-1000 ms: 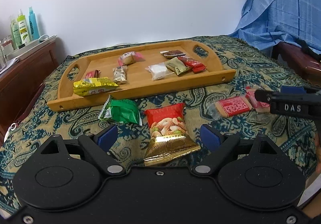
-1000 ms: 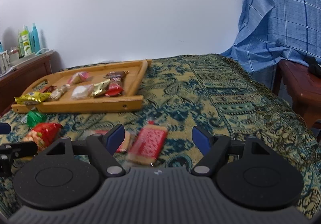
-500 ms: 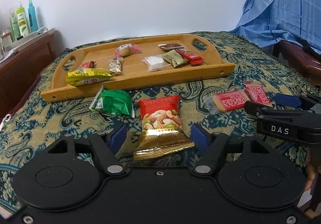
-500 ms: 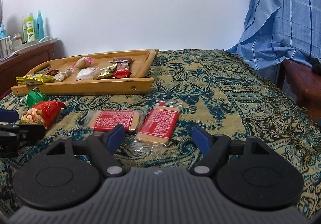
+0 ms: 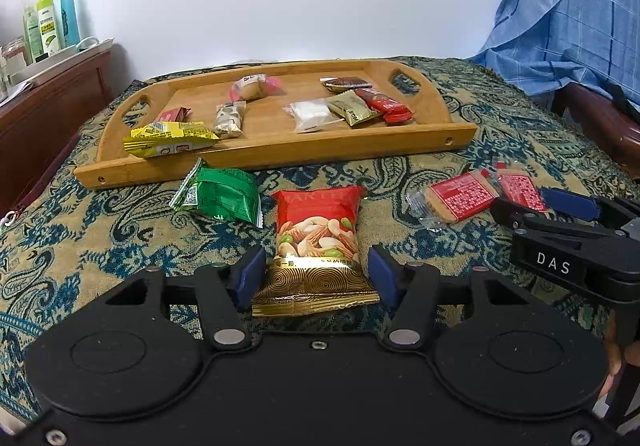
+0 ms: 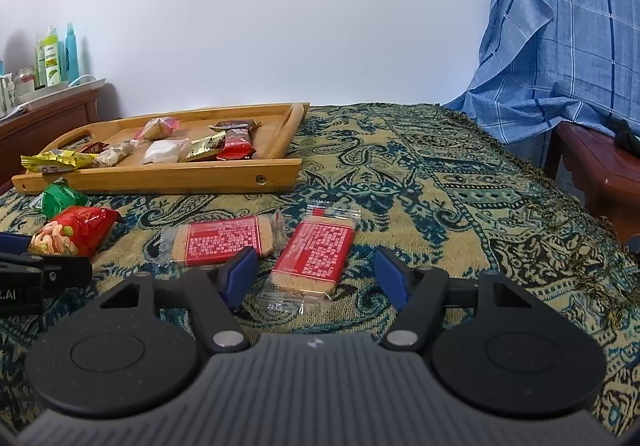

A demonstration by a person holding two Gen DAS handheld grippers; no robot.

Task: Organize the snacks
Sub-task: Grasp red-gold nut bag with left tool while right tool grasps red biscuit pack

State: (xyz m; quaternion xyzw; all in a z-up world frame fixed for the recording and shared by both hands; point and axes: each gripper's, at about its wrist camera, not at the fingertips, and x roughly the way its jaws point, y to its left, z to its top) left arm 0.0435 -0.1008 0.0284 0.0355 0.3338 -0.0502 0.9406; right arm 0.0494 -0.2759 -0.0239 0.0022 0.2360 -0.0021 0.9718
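Both grippers dropped closer to the cloth, L gripper closing round red nut pack, R gripper closing astride cracker pack, neither pinched yet; slick foil/wrap may squirt out.

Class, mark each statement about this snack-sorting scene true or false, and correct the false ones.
1. The red nut packet lies between the left claw's fingers. True.
2. The green packet lies inside the wooden tray. False: it lies on the patterned cloth in front of the tray.
3. Two red biscuit packs lie on the cloth: the near biscuit pack between the right claw's fingers, the other biscuit pack beside it. True.
4. The tray is empty. False: it holds several snacks, including a yellow packet.
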